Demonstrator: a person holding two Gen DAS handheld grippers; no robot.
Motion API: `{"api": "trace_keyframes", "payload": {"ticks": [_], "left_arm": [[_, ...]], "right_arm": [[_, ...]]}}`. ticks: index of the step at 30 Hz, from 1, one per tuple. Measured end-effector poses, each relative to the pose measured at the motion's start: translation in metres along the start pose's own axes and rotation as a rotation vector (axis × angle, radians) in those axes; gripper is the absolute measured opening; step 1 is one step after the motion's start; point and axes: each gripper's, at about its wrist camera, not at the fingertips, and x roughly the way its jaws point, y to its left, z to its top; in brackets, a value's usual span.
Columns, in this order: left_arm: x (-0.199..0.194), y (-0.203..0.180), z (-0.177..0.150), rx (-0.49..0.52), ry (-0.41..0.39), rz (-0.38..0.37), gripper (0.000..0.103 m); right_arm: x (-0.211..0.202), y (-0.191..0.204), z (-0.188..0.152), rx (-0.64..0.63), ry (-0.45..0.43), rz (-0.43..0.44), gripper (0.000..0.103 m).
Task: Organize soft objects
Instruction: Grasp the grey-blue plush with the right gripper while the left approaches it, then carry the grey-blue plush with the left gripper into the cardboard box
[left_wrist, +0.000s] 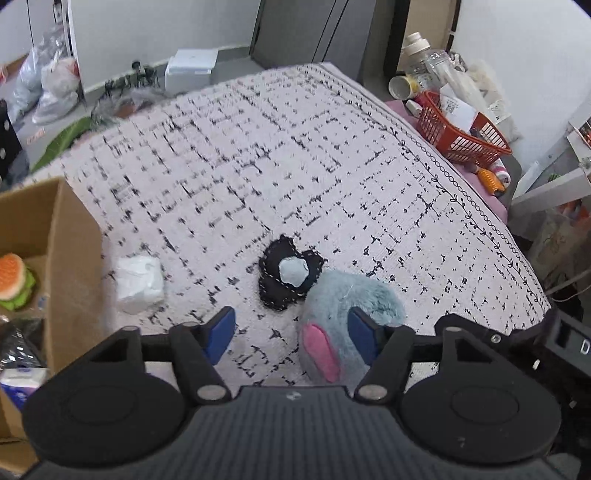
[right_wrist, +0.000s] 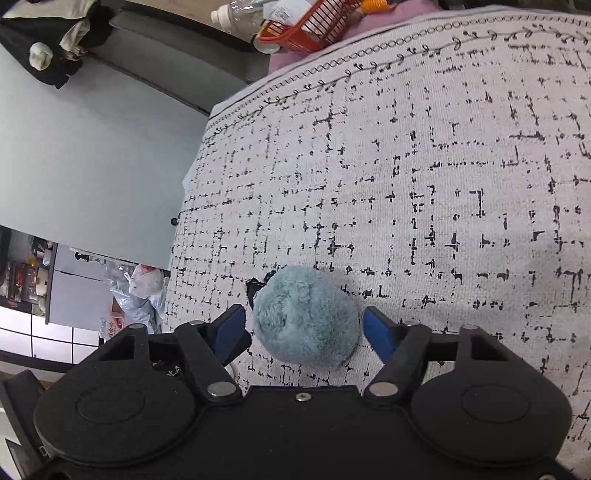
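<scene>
Plush toy (left_wrist: 347, 314): blue-grey fur w/ pink ear patch, lies on the patterned blanket (left_wrist: 258, 166), just beside a black felt piece (left_wrist: 286, 275). From the right wrist view it reads as a round furry lump (right_wrist: 306, 317).

Left gripper (left_wrist: 291, 332): jaws apart. Its right-hand pad sits over the fur, the other pad is well clear over bare blanket, so no grip yet. You're off-centre; shift toward the toy before you squeeze.

Right gripper (right_wrist: 304, 330): jaws apart, straddling the lump w/ a sliver of blanket showing on each side. Pads prob. not pressing yet, hard to be sure at the fur's edge.

Grip tip: fur compresses, so go deep and bite the body, not the nap. Keep both pads level w/ the widest part.

Watch: don't pinch the blanket or snag the black felt piece.

Box (left_wrist: 70, 266): cardboard, at the left in the left wrist view, a burger plush (left_wrist: 14, 282) already inside. Likely your drop spot.

Tissue wad (left_wrist: 139, 282): white, near the box; leave for later.
</scene>
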Motion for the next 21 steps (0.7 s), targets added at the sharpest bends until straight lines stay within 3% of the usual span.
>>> {"api": "trace_keyframes", "payload": {"ticks": [8,13,15,21], "left_arm": [[0.025,-0.001,0.003,-0.070,0.046,-0.056,0.045],[0.040,0.003,0.003,-0.138,0.106,-0.107,0.023],[0.041,0.004,0.002,-0.146,0.102,-0.106,0.021],[0.036,0.001,0.001,-0.136,0.089,-0.098,0.018]], "right_arm": [[0.022,-0.005,0.004,0.034,0.041,0.001,0.051],[0.038,-0.008,0.007,0.051,0.068,-0.020,0.043],[0.044,-0.010,0.007,0.061,0.083,-0.017,0.031],[0.042,-0.002,0.004,0.024,0.058,-0.006,0.020]]}}
